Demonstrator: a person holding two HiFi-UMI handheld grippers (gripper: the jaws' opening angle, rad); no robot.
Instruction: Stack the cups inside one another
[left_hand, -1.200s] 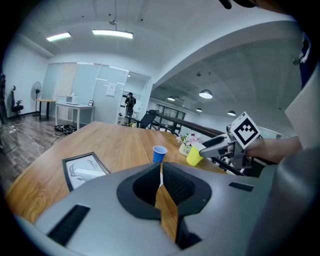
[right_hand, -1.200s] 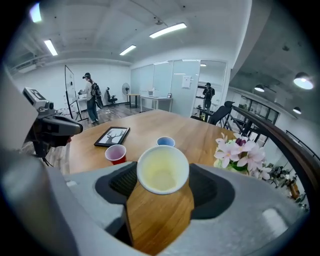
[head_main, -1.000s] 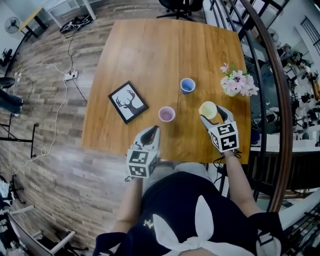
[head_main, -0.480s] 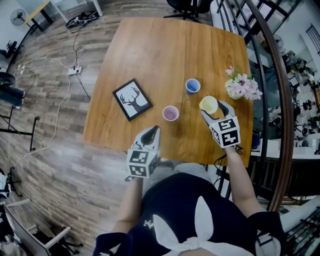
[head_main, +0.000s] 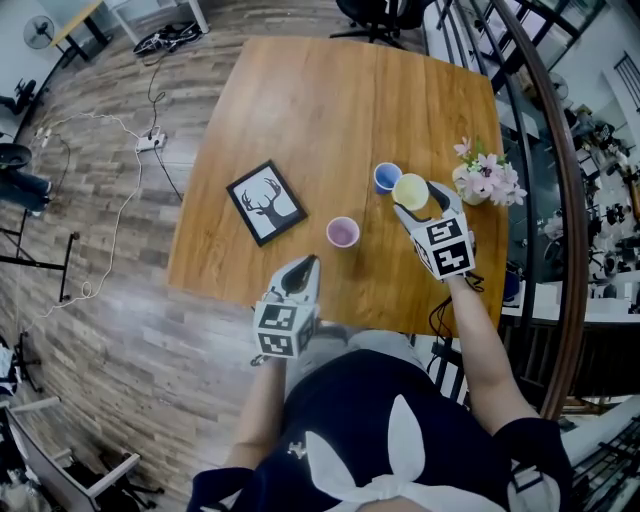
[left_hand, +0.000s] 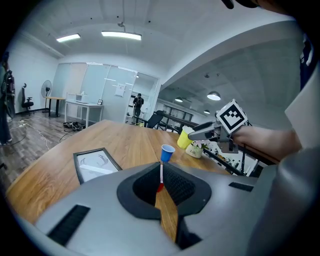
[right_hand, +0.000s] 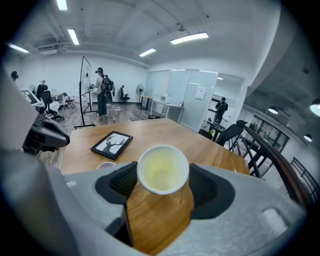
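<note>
Because it must nest in the blue cup (head_main: 386, 177), fingers of the right gripper (head_main: 420, 204) grasp the yellow cup (head_main: 411, 189) just beside it; the left gripper (head_main: 305, 263) hangs clenched, empty.

Bright, even light coming from ceiling strip lights (left_hand: 121, 34), bench (head_main: 330, 120) carrying soft shadows, fisheye bending lines at the edges, gripper views' corners going black.

Three cups: one yellow cup (head_main: 410, 189), one blue cup (head_main: 386, 177), one pink cup (head_main: 342, 232). One framed deer picture (head_main: 266, 203) towards the left edge of the counter (head_main: 330, 100). One pot of pink flowers (head_main: 486, 178) at its right edge. Two hand-held grippers: the left hand-held gripper (head_main: 304, 264) and the right hand-held gripper (head_main: 420, 202).
</note>
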